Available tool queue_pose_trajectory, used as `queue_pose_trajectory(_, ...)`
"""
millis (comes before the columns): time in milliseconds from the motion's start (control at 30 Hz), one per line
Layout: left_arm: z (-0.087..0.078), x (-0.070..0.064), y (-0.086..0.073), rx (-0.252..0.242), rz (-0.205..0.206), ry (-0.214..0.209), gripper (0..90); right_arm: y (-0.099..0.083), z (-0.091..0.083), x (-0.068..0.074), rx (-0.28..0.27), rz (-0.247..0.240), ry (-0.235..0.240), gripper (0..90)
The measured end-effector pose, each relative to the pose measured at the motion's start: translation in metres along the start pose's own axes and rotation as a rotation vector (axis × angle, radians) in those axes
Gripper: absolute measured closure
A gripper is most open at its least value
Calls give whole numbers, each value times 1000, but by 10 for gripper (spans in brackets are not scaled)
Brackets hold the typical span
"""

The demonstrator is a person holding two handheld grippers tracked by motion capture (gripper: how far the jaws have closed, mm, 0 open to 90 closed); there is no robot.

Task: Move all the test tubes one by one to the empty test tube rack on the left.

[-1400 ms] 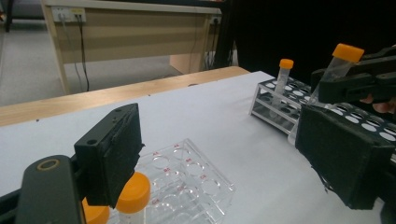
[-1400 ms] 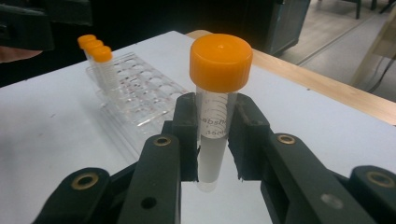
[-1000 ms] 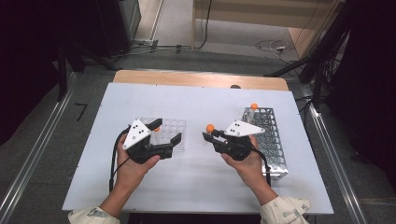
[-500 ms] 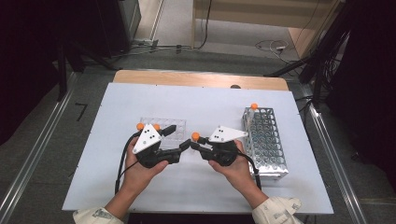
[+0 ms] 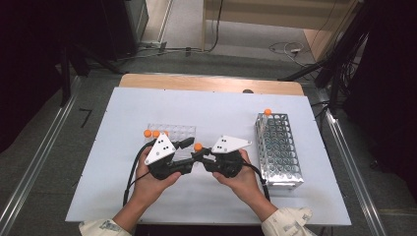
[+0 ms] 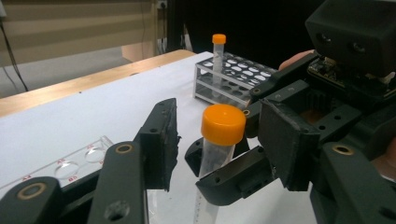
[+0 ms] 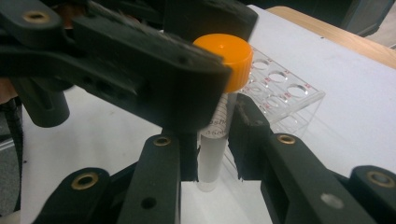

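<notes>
A clear tube with an orange cap [image 5: 198, 146] stands upright between the two hands above the white table. My right gripper [image 5: 200, 156] is shut on the tube's body [image 7: 211, 161], below the cap [image 7: 231, 56]. My left gripper [image 5: 190, 156] is open, its two jaws standing either side of the tube's cap [image 6: 223, 123] without touching it. In the left gripper view the right gripper's jaws [image 6: 231, 179] clasp the tube lower down. In the right gripper view one left jaw crosses in front of the cap and hides part of it.
A clear plastic rack [image 5: 178, 132] lies behind the left hand, with two orange-capped tubes [image 5: 147, 133] at its left end. A metal rack [image 5: 278, 150] stands at the right with one orange-capped tube [image 5: 267, 112] at its far end [image 6: 218, 40].
Both grippers have come together at the table's middle. The right one carried the tube left from beside the metal rack; the left one swung right until its open jaws flank the cap.
</notes>
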State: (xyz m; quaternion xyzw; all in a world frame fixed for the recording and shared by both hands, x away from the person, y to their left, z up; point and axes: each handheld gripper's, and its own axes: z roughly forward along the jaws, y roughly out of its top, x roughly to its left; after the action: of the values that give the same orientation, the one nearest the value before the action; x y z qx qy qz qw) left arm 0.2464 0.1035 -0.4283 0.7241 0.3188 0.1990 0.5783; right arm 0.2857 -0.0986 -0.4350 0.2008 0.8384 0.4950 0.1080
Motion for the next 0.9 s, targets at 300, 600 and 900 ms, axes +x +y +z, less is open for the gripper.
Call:
queue_pose_trajectory(300,2,-1,-2,8,2,-12,565,0,3,2,5,-7,11,717)
queue_pose_trajectory(600,2,-1,-2,11,4,-12,641,0,4,2,8,-9,11,717)
queue_pose_trajectory(900,2,1,-2,17,5,-3,701,0,4,3,10,-10,10,716)
